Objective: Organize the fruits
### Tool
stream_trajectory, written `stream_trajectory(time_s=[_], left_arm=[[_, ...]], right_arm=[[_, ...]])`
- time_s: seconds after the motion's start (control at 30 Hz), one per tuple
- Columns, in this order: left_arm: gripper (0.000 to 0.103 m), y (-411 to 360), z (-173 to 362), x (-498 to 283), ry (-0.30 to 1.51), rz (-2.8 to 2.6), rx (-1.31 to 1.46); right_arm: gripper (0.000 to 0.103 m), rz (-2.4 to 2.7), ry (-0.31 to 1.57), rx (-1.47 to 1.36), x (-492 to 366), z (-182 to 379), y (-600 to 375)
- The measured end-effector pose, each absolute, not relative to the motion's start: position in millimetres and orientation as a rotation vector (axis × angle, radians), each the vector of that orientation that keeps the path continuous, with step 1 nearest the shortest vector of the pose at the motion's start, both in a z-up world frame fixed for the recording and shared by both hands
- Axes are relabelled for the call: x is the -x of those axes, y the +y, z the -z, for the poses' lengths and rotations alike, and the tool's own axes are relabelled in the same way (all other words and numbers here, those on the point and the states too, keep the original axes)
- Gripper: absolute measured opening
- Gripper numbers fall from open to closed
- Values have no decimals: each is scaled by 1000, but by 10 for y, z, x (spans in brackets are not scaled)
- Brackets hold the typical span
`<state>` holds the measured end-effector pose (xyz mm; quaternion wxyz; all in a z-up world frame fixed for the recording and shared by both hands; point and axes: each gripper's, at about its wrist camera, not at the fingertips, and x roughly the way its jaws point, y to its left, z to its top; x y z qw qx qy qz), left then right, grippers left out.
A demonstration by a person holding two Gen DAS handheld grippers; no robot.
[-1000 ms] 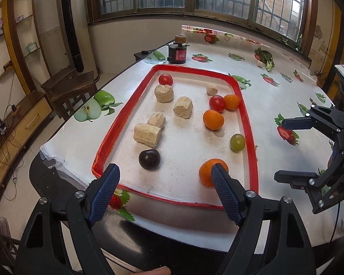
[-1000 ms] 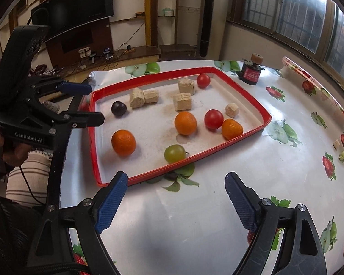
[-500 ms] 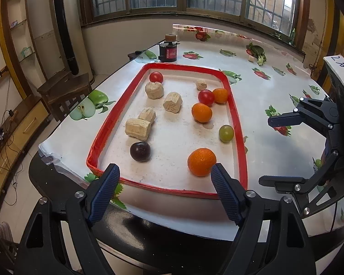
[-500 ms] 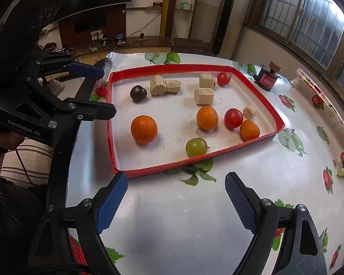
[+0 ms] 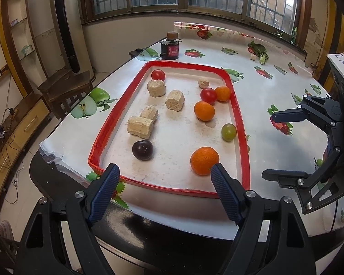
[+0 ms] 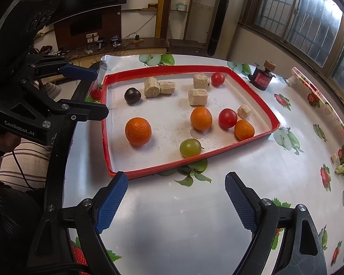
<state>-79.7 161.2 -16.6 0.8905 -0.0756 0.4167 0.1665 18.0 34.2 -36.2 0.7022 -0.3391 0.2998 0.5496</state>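
Note:
A red-rimmed tray (image 5: 243,137) (image 6: 252,87) holds three oranges, two red tomatoes, a green grape (image 5: 228,132) (image 6: 190,147), a dark plum (image 5: 142,149) (image 6: 132,95) and several beige chunks. The nearest orange (image 5: 204,160) (image 6: 138,131) lies by the tray's near edge. My left gripper (image 5: 164,174) is open and empty, hovering at that near edge, its right fingertip just in front of the orange. My right gripper (image 6: 176,183) is open and empty over the tablecloth beside the tray's long side, near the grape.
A dark jar with a cork lid (image 5: 169,48) (image 6: 262,78) stands beyond the tray's far end. The fruit-print tablecloth (image 6: 286,183) covers the table. A wooden chair (image 5: 66,87) stands left of the table edge.
Both grippers have pulled back and risen slightly, so the tray sits farther and more centred in both views. Nothing was grasped; the fruits have not moved.

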Motion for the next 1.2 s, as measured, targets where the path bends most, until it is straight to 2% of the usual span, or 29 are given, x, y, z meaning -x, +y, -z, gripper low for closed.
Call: stream_trajectory(time_s=[1.2], left_arm=[[82, 1602, 109, 792, 836, -392, 107]], right_arm=[[88, -1234, 646, 733, -171, 274, 342]])
